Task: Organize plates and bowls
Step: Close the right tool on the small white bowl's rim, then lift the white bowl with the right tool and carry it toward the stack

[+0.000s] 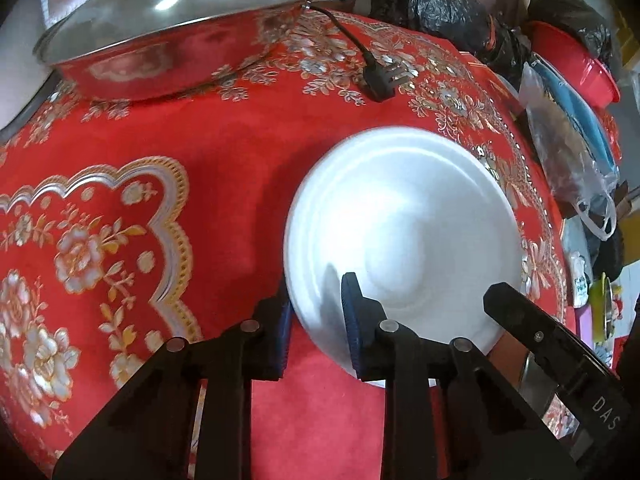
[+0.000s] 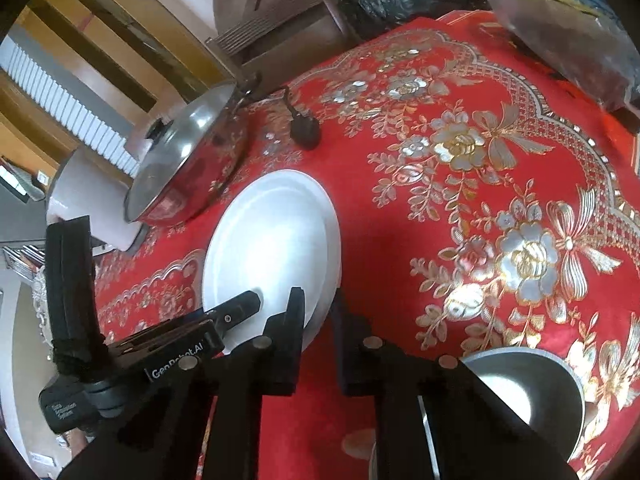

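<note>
A white plate (image 1: 404, 236) lies on the red flowered tablecloth (image 1: 224, 184). It also shows in the right wrist view (image 2: 272, 248). My left gripper (image 1: 316, 312) straddles the plate's near left rim, one blue-padded finger over the plate and one outside it, with a gap to the rim. My right gripper (image 2: 320, 320) straddles the plate's near right rim in the same way. Each gripper shows in the other's view, the right one (image 1: 504, 300) and the left one (image 2: 240, 308). A steel bowl (image 2: 532, 392) sits on the cloth under my right gripper.
A lidded steel pan (image 1: 180, 28) stands at the far left of the table, its black power plug (image 1: 384, 80) lying on the cloth. Black bags (image 1: 432, 0), a clear plastic bag (image 1: 568, 148) and a red basin (image 1: 580, 64) crowd the far right edge.
</note>
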Action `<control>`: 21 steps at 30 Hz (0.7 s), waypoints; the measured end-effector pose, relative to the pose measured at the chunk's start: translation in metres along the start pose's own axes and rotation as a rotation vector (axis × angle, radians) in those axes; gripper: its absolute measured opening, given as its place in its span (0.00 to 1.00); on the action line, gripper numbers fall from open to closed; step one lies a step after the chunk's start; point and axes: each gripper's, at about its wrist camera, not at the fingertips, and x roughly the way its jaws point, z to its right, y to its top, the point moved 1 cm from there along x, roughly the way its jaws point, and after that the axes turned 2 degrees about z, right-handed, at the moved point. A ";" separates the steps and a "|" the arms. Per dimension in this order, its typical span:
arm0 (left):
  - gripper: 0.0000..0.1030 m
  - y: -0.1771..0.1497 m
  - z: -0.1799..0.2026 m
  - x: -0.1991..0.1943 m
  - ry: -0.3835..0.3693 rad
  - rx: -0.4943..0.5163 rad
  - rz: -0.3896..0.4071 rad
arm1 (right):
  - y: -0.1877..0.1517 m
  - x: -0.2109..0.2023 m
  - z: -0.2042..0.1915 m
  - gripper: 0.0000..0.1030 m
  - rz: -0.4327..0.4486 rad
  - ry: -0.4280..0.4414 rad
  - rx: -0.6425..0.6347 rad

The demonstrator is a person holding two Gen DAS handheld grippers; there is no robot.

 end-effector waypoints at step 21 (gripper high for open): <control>0.22 -0.049 -0.047 -0.054 -0.048 -0.089 0.036 | -0.048 -0.010 -0.039 0.15 -0.038 0.134 0.004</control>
